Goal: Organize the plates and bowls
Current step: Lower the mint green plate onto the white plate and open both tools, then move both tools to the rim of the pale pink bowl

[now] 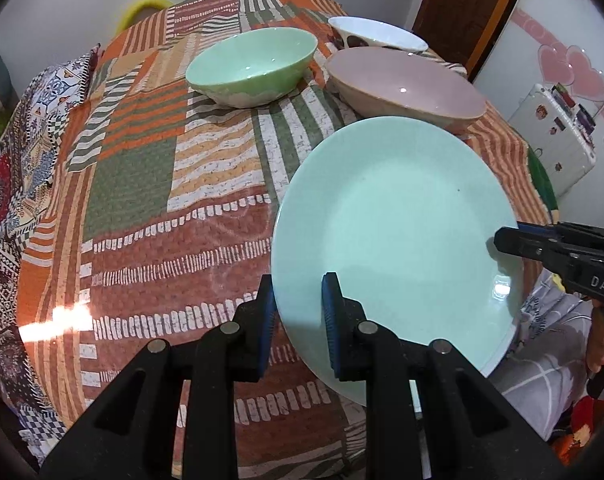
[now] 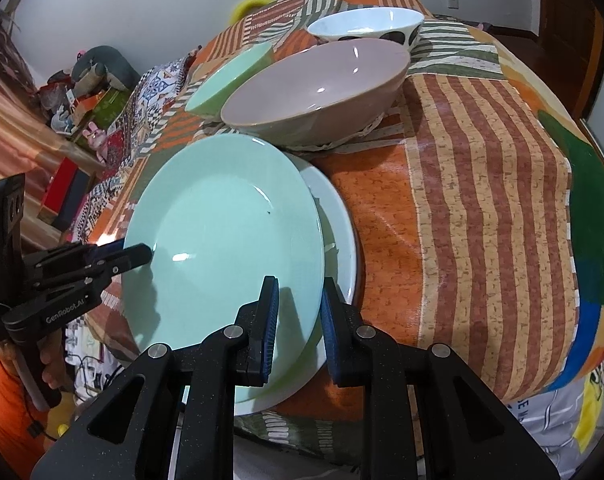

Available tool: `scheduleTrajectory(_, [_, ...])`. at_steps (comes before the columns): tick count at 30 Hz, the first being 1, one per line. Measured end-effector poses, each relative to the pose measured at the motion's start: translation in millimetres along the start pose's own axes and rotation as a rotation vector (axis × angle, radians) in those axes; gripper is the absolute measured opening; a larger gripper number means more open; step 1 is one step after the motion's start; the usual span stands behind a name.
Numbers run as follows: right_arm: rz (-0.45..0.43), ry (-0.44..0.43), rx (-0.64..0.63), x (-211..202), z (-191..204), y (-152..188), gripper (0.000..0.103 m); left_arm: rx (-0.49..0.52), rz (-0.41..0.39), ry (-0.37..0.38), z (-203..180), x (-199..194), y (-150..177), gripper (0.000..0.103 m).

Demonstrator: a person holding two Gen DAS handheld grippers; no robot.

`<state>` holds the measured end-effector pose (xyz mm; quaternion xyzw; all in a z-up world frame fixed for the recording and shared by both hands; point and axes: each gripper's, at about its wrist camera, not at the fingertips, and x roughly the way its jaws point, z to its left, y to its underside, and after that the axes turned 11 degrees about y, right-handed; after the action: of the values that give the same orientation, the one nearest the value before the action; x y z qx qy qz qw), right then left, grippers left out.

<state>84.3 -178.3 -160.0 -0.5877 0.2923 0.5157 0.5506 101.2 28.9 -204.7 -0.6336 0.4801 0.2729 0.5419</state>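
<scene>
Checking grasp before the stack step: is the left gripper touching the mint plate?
Touching. In the left wrist view the left gripper has the mint plate rim pinched between its blue pads; the right wrist view shows it on that edge too.

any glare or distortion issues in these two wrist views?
Left wrist: heavy fisheye bending, dark corners; a blown-out light patch on the patchwork cloth and a small glint on the mint plate. Right wrist: same barrel warp; small highlights on the plate and in the pink bowl, tongs' shadows across the plate. Both sharp, no motion blur.
</scene>
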Motion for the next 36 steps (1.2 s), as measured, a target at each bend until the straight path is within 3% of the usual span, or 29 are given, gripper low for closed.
scheduleTrajectory(13, [-0.01, 0.004, 0.005, -0.6, 1.1, -0.6, 0.019, -0.017, 0.02, 0.007, 3.5, 8.5, 3.0, 0.021])
scheduleTrajectory(17, [-0.044, 0.039, 0.007, -8.3, -1.2, -0.1, 0.021, -0.015, 0.015, 0.004, 4.0, 5.4, 2.1, 0.021])
scheduleTrajectory(25, [-0.163, 0.089, -0.041, -35.5, 2.4, -9.8, 0.022, 0.02, -0.111, -0.007, -5.9, -32.9, -9.7, 0.026])
scheduleTrajectory(28, [-0.188, 0.085, -0.054, -41.5, 6.8, -17.7, 0.023, 0.035, -0.168, -0.013, -10.1, -49.1, -16.0, 0.034])
scheduleTrajectory(30, [-0.208, 0.086, -0.052, -44.2, 6.3, -23.2, 0.033, 0.039, -0.199, -0.016, -11.8, -56.2, -21.1, 0.042])
scheduleTrajectory(32, [-0.228, 0.096, -0.038, -46.7, 3.9, -28.1, 0.038, 0.046, -0.225, -0.019, -14.6, -61.6, -26.2, 0.044])
scheduleTrajectory(36, [-0.25, 0.103, -0.022, -49.9, -2.7, -36.9, 0.038, 0.052, -0.253, -0.014, -18.1, -61.4, -40.9, 0.046])
